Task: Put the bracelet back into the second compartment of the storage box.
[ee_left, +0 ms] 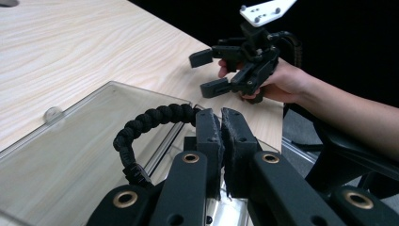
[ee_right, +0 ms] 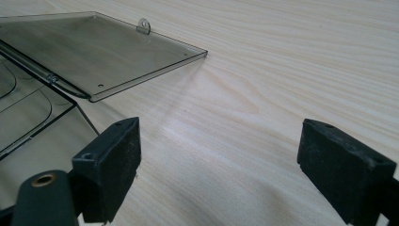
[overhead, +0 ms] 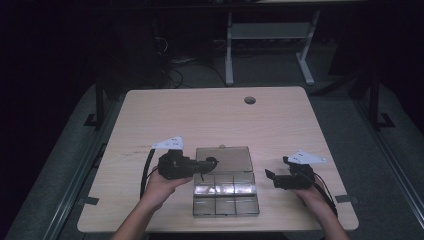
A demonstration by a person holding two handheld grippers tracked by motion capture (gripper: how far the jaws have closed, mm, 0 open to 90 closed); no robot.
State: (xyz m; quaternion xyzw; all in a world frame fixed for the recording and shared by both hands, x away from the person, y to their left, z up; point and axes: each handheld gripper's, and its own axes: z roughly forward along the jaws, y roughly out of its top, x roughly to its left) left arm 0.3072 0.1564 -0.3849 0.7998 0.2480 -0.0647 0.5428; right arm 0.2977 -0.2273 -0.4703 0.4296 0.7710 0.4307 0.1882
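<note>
Left hand-held gripper [ee_left: 221,136]: jaws clamped on one end of a black braided cord bracelet [ee_left: 141,125], whose loop arches out to the side above the open clear compartment box [overhead: 226,200]. The grip is at the very tip of the pads. Recommended: carry the bracelet low over one empty compartment, let the loop settle inside the walls, then release, since a loose end may drape over a divider. The hinged lid [ee_right: 103,52] lies flat on the table [ee_right: 282,70]. Right hand-held gripper [ee_right: 219,165]: jaws wide, empty, standing apart beside the box

Pale wooden table [overhead: 210,115], open clear compartment box [overhead: 226,200]
</note>
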